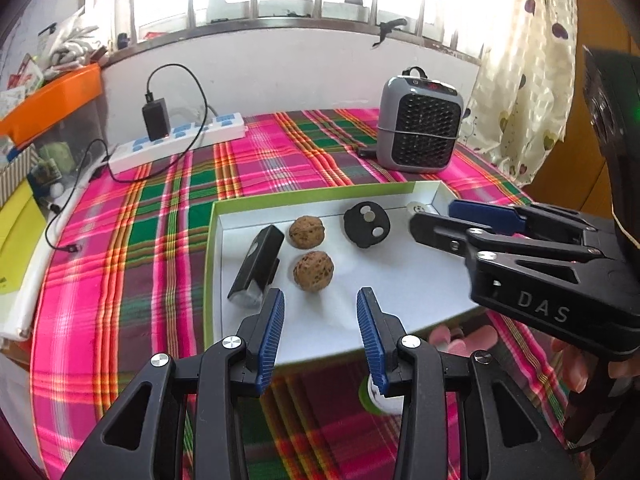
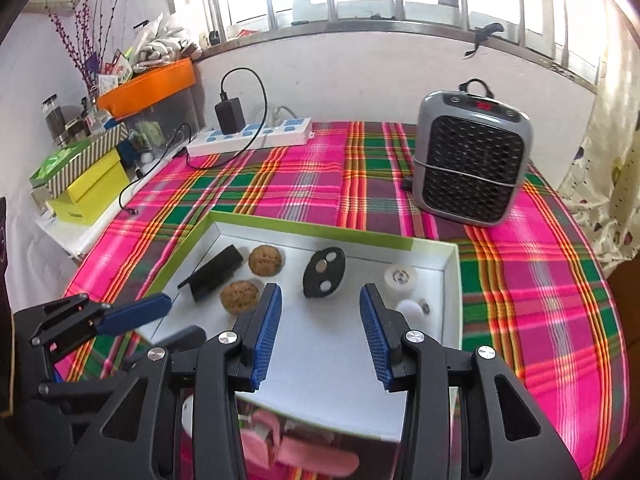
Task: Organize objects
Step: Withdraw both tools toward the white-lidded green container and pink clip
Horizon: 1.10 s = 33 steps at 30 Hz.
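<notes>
Your left gripper (image 1: 320, 316) hangs released, jaws apart and empty, over the near edge of the white tray (image 1: 400, 280). Your right gripper (image 2: 320, 312) likewise, nothing between its jaws. In the tray: two walnuts (image 1: 306, 232) left of centre, a black clip light (image 1: 256, 268) at far left, a black oval piece (image 1: 367, 224) mid-far, small white caps (image 2: 400, 276) at right. The tray sits on the plaid-covered bench (image 1: 160, 220); a grey heater (image 1: 420, 124) stands beyond.

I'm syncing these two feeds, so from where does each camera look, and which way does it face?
Left wrist: sits on the left gripper, open, angled down at the white tray; the right gripper and fingertips show.
Right wrist: sits on the right gripper, open, angled down at the tray; the left gripper shows at left.
Shared: walnuts, heater, power strip.
</notes>
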Each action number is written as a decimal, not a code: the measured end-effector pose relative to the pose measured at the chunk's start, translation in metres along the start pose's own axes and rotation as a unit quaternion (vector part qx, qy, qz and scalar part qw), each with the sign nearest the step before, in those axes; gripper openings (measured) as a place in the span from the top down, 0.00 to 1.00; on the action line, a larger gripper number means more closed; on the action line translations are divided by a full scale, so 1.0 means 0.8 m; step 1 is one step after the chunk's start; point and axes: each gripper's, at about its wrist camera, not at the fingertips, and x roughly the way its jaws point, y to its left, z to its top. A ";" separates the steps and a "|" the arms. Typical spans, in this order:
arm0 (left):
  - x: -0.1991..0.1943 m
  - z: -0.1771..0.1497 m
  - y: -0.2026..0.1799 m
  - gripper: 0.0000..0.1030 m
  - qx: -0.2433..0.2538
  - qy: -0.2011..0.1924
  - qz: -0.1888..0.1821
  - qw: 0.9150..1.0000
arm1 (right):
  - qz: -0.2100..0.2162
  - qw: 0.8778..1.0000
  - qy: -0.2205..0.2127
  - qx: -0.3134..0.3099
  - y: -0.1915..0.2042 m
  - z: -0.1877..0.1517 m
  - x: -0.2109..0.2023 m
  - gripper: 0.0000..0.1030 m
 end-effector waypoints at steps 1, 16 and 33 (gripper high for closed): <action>-0.002 -0.002 0.000 0.65 -0.002 0.000 0.000 1.000 | 0.000 1.000 -0.002 0.001 0.000 -0.003 -0.004 0.59; -0.021 -0.037 0.000 0.65 -0.014 0.002 -0.027 1.000 | -0.014 1.000 -0.014 0.014 -0.006 -0.050 -0.040 0.58; -0.016 -0.053 -0.023 0.65 0.004 0.018 -0.050 0.999 | -0.019 1.000 -0.001 0.015 -0.029 -0.106 -0.052 0.54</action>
